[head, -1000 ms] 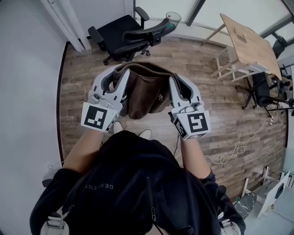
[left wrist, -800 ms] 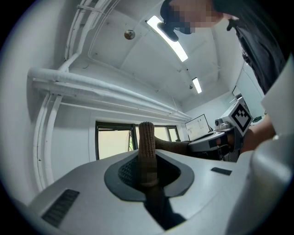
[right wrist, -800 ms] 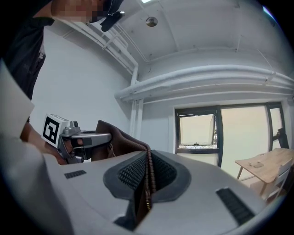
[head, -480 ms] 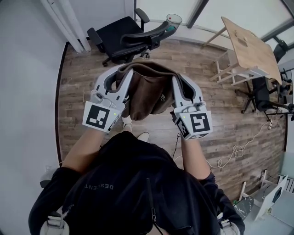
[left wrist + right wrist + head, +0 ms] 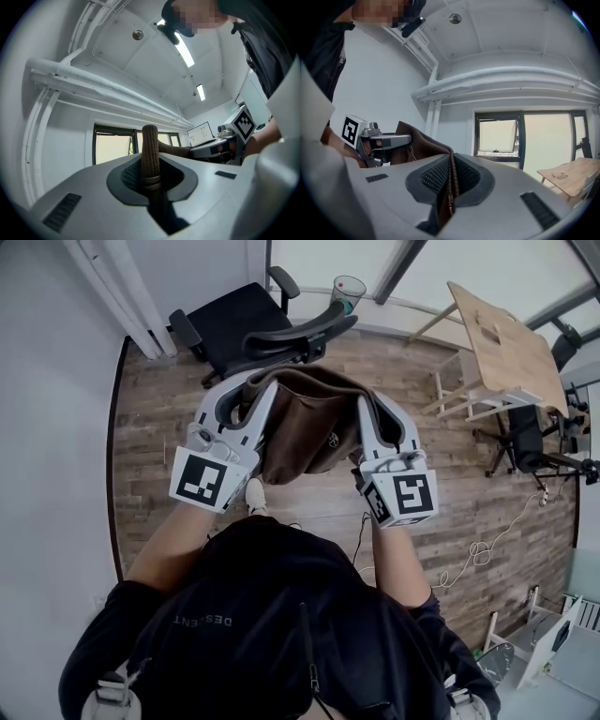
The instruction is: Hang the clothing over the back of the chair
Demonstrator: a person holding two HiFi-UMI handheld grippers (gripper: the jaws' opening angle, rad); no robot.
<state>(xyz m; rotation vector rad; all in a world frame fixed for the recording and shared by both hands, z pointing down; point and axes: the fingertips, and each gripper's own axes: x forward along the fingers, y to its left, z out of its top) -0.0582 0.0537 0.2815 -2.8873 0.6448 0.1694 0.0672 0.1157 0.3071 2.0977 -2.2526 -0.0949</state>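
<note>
Closest to me are my two hands, each with a gripper. My left gripper (image 5: 246,390) is squeezed almost shut on a thick ribbed edge of the soft brown clothing (image 5: 305,432). In the left gripper view that knitted edge stands up between the dark pads. My right gripper (image 5: 375,401) is squeezed almost shut too. It holds a thin edge of the same clothing, with what looks like a line of zip teeth. So both grippers have a tight hold, one on each side. The clothing hangs between them in a saggy bundle, up in the air above the brown wooden plank floor (image 5: 155,409).

Farther out, just past the clothing, stands the black office chair on wheels (image 5: 234,320). Its curved back (image 5: 305,334) is on the side near me. The clothing is not touching it.

I think I am at the carrying step: the clothing is picked up but not hung. Next I need to bring it over the top of the chair back, high enough to clear it. Then I let it drop so some falls on each side, and only then open both grippers.
</note>
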